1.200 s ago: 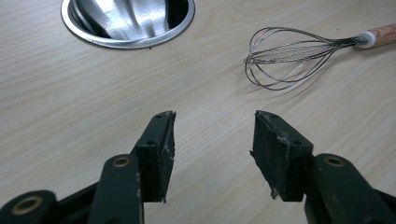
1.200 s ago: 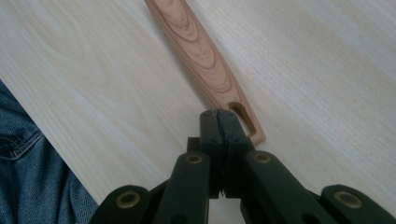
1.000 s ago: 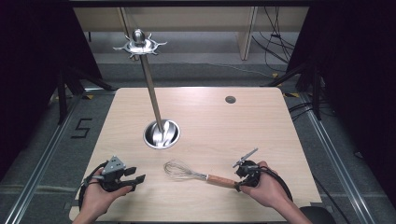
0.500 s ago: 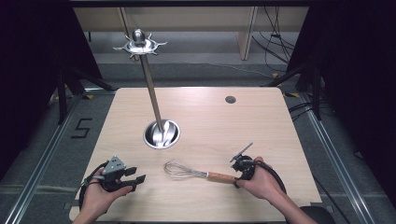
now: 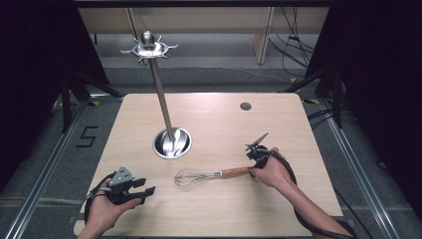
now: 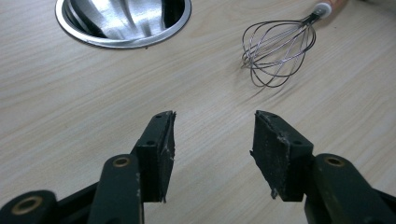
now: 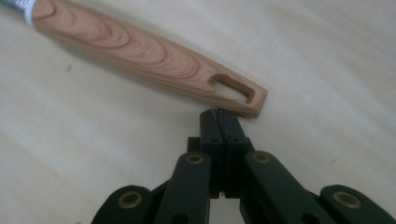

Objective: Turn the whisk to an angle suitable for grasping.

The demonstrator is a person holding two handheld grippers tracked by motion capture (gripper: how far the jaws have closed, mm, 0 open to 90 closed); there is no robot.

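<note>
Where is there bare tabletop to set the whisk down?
Bare patches: the far right, between the round hole and the right gripper; the far left corner beside the stand's bowl; the near edge below the whisk. It is crowded between the bowl, the whisk and the left gripper.

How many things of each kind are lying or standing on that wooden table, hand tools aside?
Whisks: 1, the wire whisk with a wooden handle.
Utensil stands: 1, the tall metal stand, a round base, a pole and a hook crown.
Total: 2.
</note>
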